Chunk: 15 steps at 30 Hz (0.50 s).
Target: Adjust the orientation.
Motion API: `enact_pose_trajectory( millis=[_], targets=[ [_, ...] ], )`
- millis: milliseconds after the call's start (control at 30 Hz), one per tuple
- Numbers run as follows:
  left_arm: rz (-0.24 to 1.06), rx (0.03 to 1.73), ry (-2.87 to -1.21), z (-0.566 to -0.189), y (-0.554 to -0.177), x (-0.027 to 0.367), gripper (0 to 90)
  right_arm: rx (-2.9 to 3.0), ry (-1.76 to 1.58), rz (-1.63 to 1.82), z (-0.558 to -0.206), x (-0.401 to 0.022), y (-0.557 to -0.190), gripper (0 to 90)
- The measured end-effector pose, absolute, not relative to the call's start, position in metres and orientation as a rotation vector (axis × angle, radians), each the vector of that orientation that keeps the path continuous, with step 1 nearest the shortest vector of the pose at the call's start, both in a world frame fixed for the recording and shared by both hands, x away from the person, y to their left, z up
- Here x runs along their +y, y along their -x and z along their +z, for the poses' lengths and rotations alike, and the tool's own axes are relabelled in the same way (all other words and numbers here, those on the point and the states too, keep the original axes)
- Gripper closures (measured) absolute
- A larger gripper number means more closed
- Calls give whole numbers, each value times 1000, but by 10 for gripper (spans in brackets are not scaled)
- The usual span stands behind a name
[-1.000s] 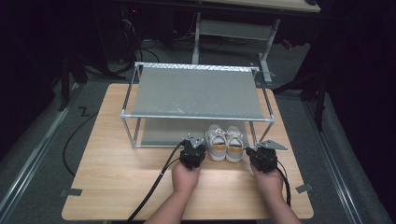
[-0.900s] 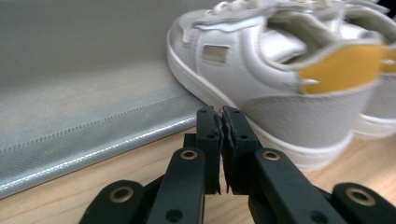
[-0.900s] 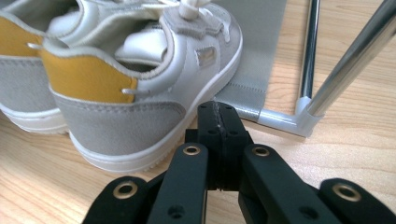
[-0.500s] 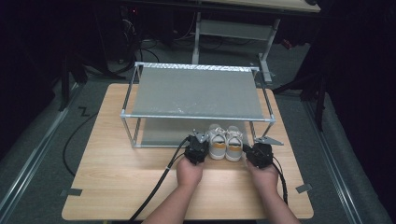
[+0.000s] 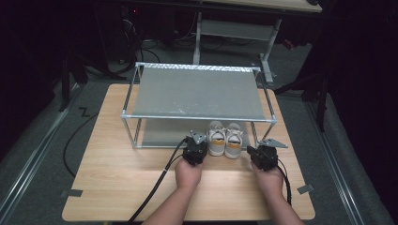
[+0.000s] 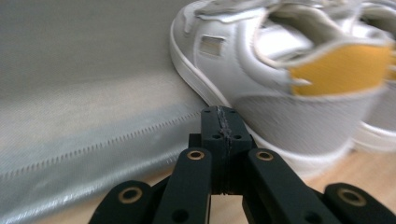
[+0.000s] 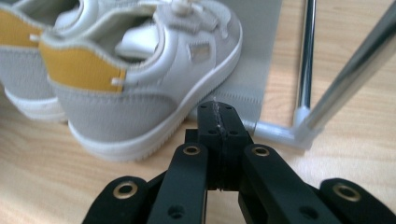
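Pair of white sneakers (image 5: 225,139) with yellow heel tabs parked at front edge of rack's lower shelf (image 5: 157,133), toes in, heels just over the counter (image 5: 117,178). Left gripper (image 5: 194,149) and right gripper (image 5: 263,153) flanking the heels, jaws pressed together, empty. Placement apparently done; only pulling back left.

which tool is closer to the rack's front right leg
Right. The right tool sits just beside the rack's front right leg, near its foot. The left tool is across the pair of shoes, on their other side.
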<state>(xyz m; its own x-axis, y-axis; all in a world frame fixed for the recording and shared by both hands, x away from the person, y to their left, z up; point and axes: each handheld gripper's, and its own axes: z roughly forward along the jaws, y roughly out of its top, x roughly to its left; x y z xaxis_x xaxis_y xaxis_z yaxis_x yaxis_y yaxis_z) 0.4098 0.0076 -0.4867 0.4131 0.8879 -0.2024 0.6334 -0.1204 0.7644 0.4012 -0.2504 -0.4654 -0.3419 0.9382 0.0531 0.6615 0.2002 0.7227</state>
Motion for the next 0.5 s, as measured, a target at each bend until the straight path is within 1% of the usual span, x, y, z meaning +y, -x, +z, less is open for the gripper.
enact_pose_trajectory(
  millis=[200, 500],
  targets=[
    [370, 1286, -1844, -482, -400, 4, 897, 2088, -1472, 951, -463, -245, -397, 900],
    [383, 1297, -1824, -484, -407, 2, 899, 2082, -1483, 949, -463, -230, -404, 900]
  ],
)
